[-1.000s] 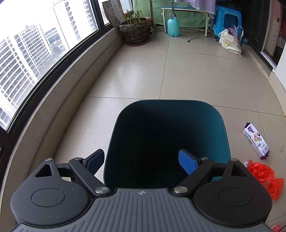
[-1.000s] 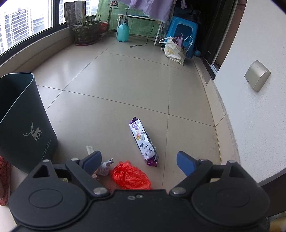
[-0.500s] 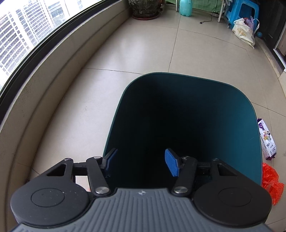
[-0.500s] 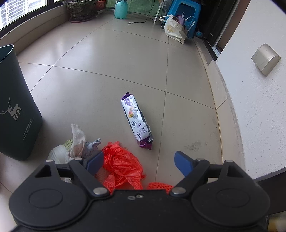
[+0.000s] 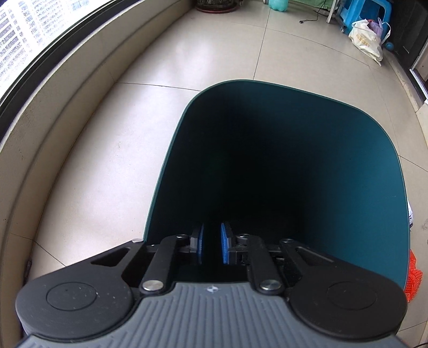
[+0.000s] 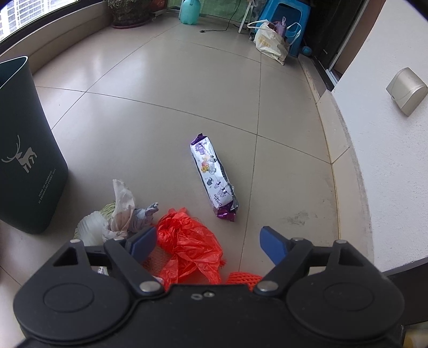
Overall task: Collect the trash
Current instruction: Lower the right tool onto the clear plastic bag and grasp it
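Note:
A dark green trash bin (image 5: pixel 347 166) fills the left wrist view. My left gripper (image 5: pixel 211 246) is shut on the bin's near rim, its blue pads either side of the wall. The bin (image 6: pixel 24 160) stands at the left in the right wrist view. My right gripper (image 6: pixel 207 245) is open and empty, low over a crumpled red plastic bag (image 6: pixel 187 246). A purple and white snack wrapper (image 6: pixel 214 176) lies on the floor beyond it. Crumpled white and grey paper trash (image 6: pixel 117 216) lies left of the red bag, beside the bin. Orange foam net (image 6: pixel 242 278) lies under the gripper.
Tiled balcony floor. A curved window ledge (image 5: pixel 67 107) runs along the left. A white wall (image 6: pixel 388 160) is on the right. At the far end are a plant pot (image 6: pixel 128 13), a teal spray bottle (image 6: pixel 190 12), a blue stool (image 6: pixel 286 16) and a shopping bag (image 6: pixel 270 40).
My left gripper has moved down to the bin's near rim and closed on it. My right gripper has dropped lower and nearer the red bag, staying open.

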